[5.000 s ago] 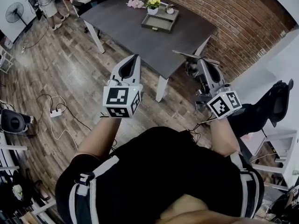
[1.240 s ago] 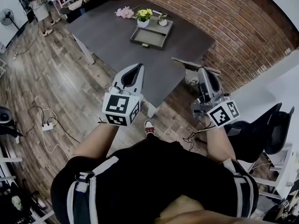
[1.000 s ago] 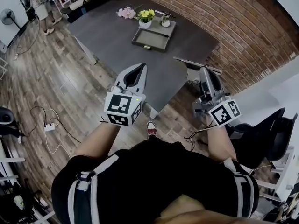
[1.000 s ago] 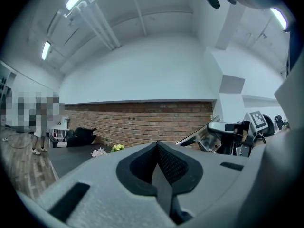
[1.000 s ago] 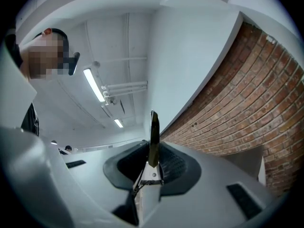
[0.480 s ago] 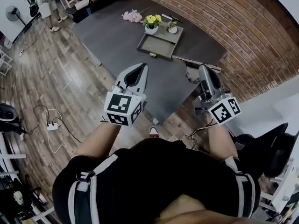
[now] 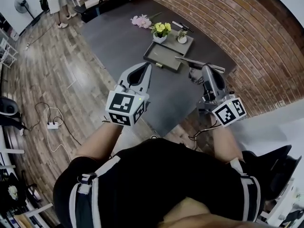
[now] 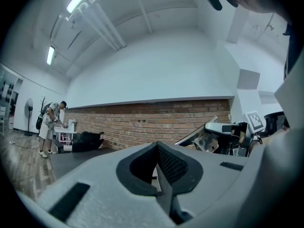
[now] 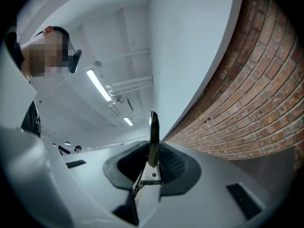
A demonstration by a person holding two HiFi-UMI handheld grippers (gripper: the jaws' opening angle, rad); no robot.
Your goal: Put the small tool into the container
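The right gripper [image 7: 207,71] clamps the small tool [image 7: 199,64] crosswise to its jaws, while the grey tray [image 7: 160,65] lies ahead and apparently just left, with the left gripper [image 7: 144,68] closed and empty alongside.

**A:** What's sitting on that dark tabletop [image 7: 118,37]?

**B:** Yellow flowers [image 7: 160,28] in a white pot at the tabletop's far end, with pink flowers [image 7: 140,20] just beside them. There's a brick wall [image 7: 228,18] behind the tabletop, and a power strip [image 7: 52,125] on the wood floor [image 7: 61,80] off its left side.
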